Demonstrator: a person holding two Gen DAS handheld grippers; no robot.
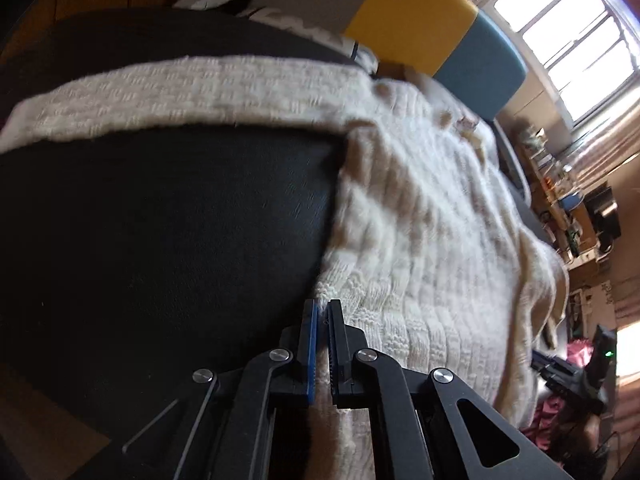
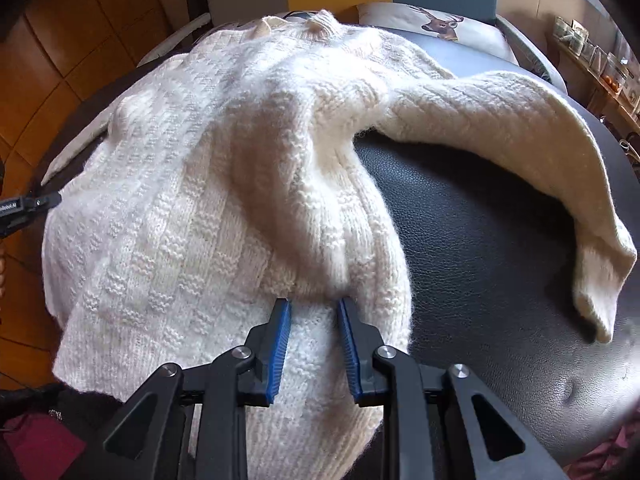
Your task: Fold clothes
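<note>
- The cream knit sweater (image 2: 224, 184) lies spread on the black leather seat (image 2: 480, 248), its long axis running from the hem by my claws away to the collar (image 2: 324, 22) at the far end.
- One sleeve (image 2: 520, 136) curves out to the right of the body, cuff turned back toward me.
- My right claw (image 2: 314, 312) is partly open, fingers astride a bunched fold near the hem.
- My left claw (image 1: 322, 308) is pinched nearly closed at the sweater's left hem edge; whether it holds knit I cannot tell.
</note>
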